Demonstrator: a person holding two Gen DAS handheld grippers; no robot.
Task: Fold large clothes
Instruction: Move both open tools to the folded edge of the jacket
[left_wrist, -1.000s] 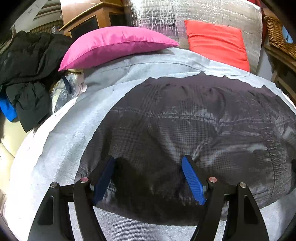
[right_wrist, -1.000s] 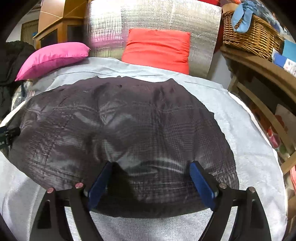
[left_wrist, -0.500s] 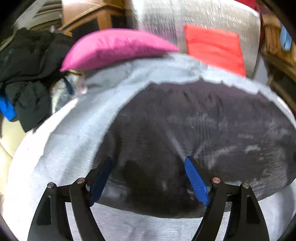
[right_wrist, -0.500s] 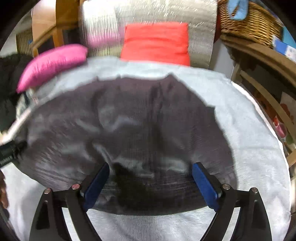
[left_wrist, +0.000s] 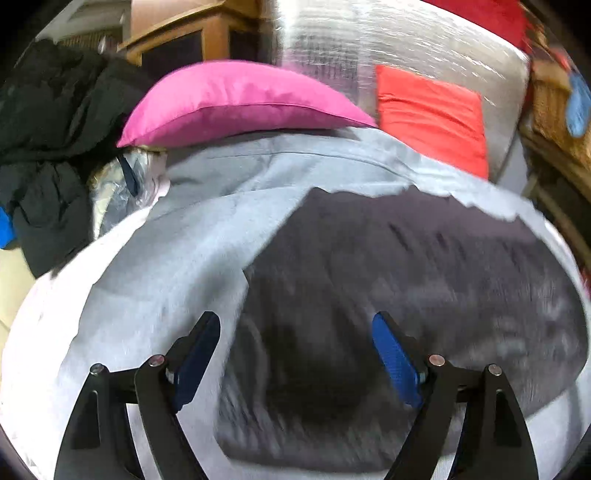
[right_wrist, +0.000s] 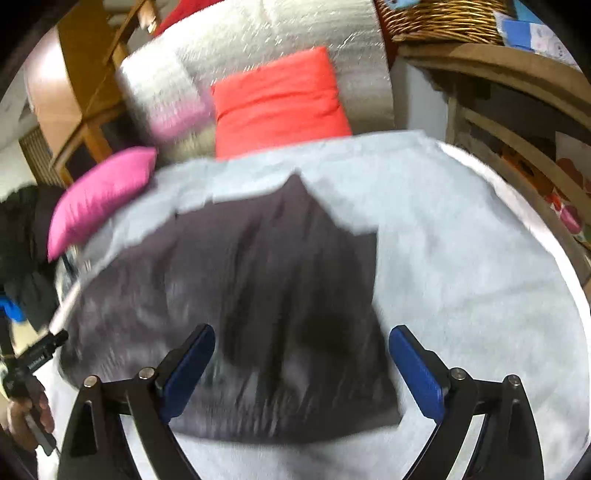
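A dark checked garment (left_wrist: 406, 288) (right_wrist: 266, 295) lies spread flat on a light grey sheet (left_wrist: 159, 280) (right_wrist: 461, 266). My left gripper (left_wrist: 295, 339) hangs over the garment's near left part, its jaws opening, with nothing between the blue pads. My right gripper (right_wrist: 301, 354) hangs over the garment's near right part, its jaws opening too, and it holds nothing. In the right wrist view a hand holding the left gripper's handle (right_wrist: 33, 365) shows at the left edge. Both views are blurred.
A pink cushion (left_wrist: 236, 103) (right_wrist: 99, 195) and a red cushion (left_wrist: 432, 118) (right_wrist: 277, 99) lean on a silver padded backrest (left_wrist: 369, 44) at the far end. Black clothes (left_wrist: 48, 147) are heaped at the left. A wooden shelf (right_wrist: 509, 96) with a wicker basket (right_wrist: 439, 18) stands at the right.
Both grippers have drawn back from the garment and opened wider. The left view has swung left, the right view has rolled and swung right. The garment lies where it was.
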